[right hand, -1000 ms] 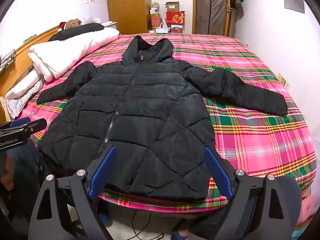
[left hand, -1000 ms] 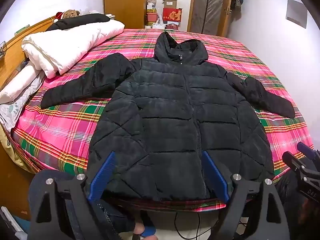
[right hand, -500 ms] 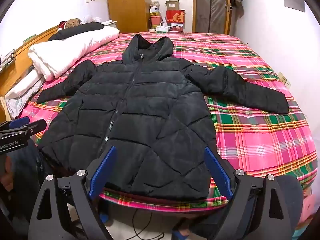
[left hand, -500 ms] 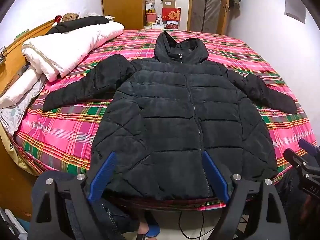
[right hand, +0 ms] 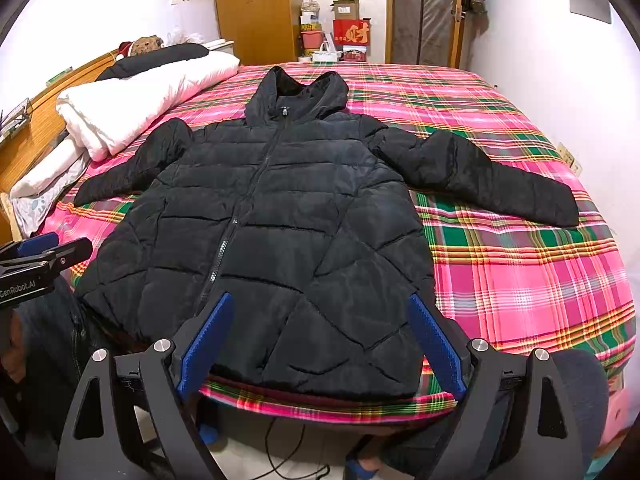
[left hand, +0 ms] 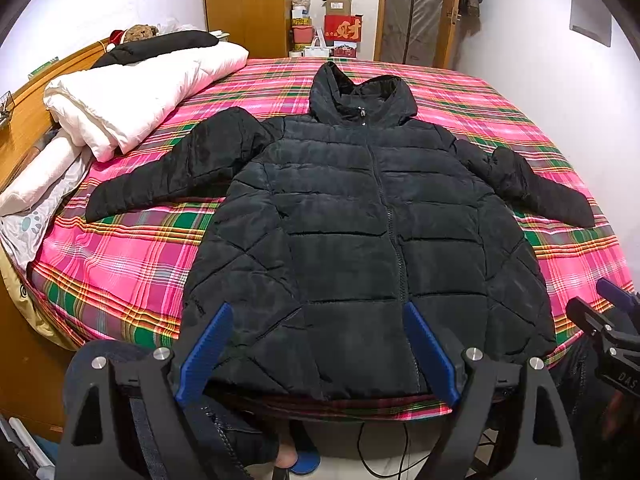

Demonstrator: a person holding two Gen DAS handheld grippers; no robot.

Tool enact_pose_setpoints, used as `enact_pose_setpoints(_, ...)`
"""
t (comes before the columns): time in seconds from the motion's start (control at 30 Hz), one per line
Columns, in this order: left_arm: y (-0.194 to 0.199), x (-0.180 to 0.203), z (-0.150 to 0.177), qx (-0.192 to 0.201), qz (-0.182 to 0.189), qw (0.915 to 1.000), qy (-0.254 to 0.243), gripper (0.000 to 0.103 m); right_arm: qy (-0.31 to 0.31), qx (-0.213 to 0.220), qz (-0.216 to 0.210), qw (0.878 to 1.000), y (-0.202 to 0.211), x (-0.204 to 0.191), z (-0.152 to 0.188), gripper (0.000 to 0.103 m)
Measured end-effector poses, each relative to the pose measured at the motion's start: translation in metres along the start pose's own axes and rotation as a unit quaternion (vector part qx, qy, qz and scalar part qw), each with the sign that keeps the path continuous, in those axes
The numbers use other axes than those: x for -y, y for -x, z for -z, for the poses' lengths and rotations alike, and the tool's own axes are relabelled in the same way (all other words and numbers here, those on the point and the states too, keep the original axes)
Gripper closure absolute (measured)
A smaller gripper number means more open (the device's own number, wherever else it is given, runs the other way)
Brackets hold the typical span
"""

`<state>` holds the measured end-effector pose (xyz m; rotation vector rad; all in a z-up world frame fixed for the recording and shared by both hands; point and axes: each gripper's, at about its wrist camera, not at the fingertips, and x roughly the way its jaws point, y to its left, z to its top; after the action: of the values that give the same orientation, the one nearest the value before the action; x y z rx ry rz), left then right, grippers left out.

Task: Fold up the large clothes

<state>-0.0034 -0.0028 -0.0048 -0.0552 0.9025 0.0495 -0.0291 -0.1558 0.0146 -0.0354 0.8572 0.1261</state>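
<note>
Blue-padded jaws of the left gripper [left hand: 316,350] stand wide apart, holding nothing, raised over the near hem of the jacket [left hand: 360,232]. Right gripper [right hand: 322,342]: jaws likewise spread, empty, above the hem's right half. Each gripper also shows at the edge of the other's view, both off the near edge of the bed.

Below the grippers, past the bed's edge: a dark cable [right hand: 280,444] on the pale floor and a blue slipper [left hand: 306,462] on a person's foot.

Jacket: black, quilted, hooded, lying flat and face up on the bed [right hand: 520,272], zip closed as far as can be seen. Hem runs along the near edge of the mattress. Both sleeves are spread outward and angled down; the left sleeve [left hand: 168,176] and right sleeve [right hand: 488,176] rest on the sheet. Hood [left hand: 360,96] points toward the far side of the bed and lies flat.

Sheet: pink plaid with green and yellow stripes, covers the whole mattress.

Left side of the bed: a folded white duvet [left hand: 136,92] stacked near the wooden headboard [left hand: 28,120], well apart from the jacket's left sleeve. A black pillow [left hand: 160,46] lies on top of the duvet, with a brown stuffed toy [left hand: 138,33] behind it.

Far wall: a wooden wardrobe [left hand: 244,4], a stack of boxes including a red one [left hand: 343,30], and a fabric closet [left hand: 416,8] to their right.
</note>
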Motion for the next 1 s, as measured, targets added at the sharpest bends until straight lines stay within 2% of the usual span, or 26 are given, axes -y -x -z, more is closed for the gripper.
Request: enact_pose_setpoints(1.0,0.0009,0.0007,0.0052,-0.003,0.002,1.0000,-0.001,0.015,-0.001,-0.002,0.000,1.000,-0.0022,-0.0014,0.0008,0.014)
